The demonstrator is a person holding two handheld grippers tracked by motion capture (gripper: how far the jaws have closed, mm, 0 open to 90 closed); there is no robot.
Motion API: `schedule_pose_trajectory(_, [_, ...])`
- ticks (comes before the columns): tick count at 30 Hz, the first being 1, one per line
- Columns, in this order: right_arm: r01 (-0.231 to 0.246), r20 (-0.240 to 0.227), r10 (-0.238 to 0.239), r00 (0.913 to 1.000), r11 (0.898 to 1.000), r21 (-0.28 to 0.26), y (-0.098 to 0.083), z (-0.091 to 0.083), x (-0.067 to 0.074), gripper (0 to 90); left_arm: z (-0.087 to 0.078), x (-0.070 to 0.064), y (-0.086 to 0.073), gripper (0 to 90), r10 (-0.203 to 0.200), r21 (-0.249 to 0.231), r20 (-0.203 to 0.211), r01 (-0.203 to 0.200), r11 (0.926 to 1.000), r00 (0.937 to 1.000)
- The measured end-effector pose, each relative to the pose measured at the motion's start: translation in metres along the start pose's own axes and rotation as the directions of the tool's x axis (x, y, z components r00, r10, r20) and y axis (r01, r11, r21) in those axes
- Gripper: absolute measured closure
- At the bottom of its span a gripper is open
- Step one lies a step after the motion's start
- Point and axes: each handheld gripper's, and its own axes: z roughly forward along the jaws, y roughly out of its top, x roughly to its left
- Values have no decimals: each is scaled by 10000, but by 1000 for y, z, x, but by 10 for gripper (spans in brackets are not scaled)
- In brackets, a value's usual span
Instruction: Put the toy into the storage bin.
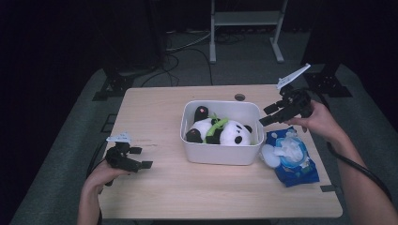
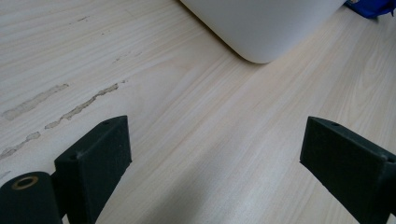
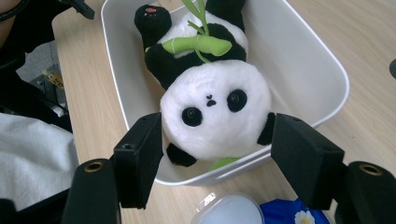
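A plush panda holding a green bamboo sprig lies on its back inside a white bin at the middle of the wooden table. My right gripper hovers open beside the bin's right rim, pointing left toward it. In the right gripper view the panda's head shows between the two spread jaws, farther off, with the bin wall around it; the pads touch nothing. My left gripper sits low at the table's left, open and empty. Ahead of its jaws lies bare wood and the bin's corner.
A blue wet-wipes pack with a white lid lies just right of the bin. A small round hole is in the table's far edge. Beyond the table stand a metal frame and floor cables.
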Motion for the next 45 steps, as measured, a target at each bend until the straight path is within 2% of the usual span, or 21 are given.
schedule_pose_trajectory(24, [-738,303,752,9967,9964,-423,-46,-13,-3,288,5,-7,3,76,153,208,24,-154,9997,9999])
schedule_pose_trajectory(45, [-1394,235,1408,9898,9888,-537,-89,1,-4,284,9,-9,3,76,223,325,59,-225,9992,9997])
